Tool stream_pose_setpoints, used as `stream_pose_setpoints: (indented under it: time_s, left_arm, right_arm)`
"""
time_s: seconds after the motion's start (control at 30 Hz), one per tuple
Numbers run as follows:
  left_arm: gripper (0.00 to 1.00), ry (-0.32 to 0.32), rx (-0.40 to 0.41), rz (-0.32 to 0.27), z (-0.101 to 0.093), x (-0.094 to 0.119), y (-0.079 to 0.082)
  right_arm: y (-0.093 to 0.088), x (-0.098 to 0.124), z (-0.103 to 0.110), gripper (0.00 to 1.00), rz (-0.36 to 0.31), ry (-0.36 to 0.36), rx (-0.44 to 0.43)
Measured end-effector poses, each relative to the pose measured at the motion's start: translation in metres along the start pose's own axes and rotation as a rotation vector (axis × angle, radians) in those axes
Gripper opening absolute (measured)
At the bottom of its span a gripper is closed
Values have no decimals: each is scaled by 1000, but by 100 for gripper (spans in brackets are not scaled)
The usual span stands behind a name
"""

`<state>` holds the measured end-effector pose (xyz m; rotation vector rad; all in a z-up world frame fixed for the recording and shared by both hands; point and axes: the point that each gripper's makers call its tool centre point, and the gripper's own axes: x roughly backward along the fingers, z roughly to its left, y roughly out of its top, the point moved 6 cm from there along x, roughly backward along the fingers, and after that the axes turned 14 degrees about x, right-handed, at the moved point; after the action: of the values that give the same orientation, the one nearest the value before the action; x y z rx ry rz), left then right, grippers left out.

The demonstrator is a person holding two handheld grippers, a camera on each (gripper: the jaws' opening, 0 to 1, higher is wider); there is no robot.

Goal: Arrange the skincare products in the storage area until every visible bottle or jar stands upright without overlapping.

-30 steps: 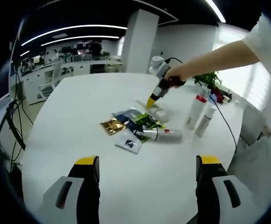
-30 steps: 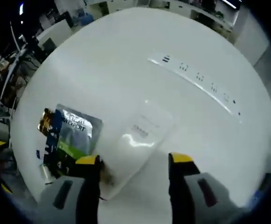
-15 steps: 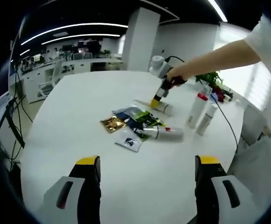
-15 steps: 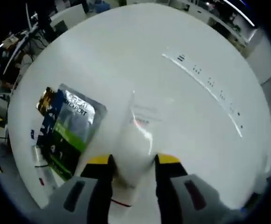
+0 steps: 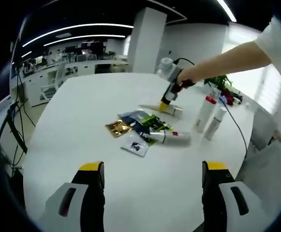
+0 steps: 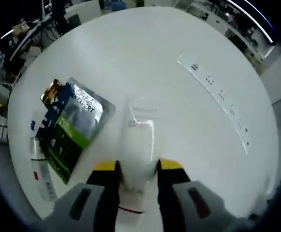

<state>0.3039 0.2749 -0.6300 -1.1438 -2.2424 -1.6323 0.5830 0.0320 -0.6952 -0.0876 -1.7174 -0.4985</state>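
Observation:
My right gripper (image 6: 138, 166) is shut on a white tube (image 6: 139, 140) that points away from me over the white table (image 6: 179, 38). In the left gripper view a person's hand holds that right gripper (image 5: 166, 102) on the white tube (image 5: 162, 109) behind a pile of sachets (image 5: 139, 126). A white bottle with a red mark (image 5: 172, 137) lies on its side by the sachets. Two white bottles (image 5: 204, 113) (image 5: 214, 123) stand upright to the right. My left gripper (image 5: 153, 166) hangs open over bare table, well short of the pile.
The sachets (image 6: 72, 126) lie left of the held tube, with the lying bottle (image 6: 41, 174) beyond them near the table edge. A printed strip (image 6: 217, 89) crosses the table at the right. A cable (image 5: 234, 128) trails past the upright bottles. Office desks stand behind.
My right gripper has gone from open around the white tube to shut on it, and the tube now points more straight ahead. My left gripper has stayed put.

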Motion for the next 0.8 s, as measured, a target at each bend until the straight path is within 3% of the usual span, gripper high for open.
stream_pose_setpoints:
  time_s: [0.37,0.8]
  left_arm:
    - [80,-15,-22,1,-11,-2,7]
    - [80,-34,-56,-6,-24,1,15]
  right_arm:
    - [-2,14,3,27,-47,-7,9]
    - [-11,48,9,27,-118,-37,-16]
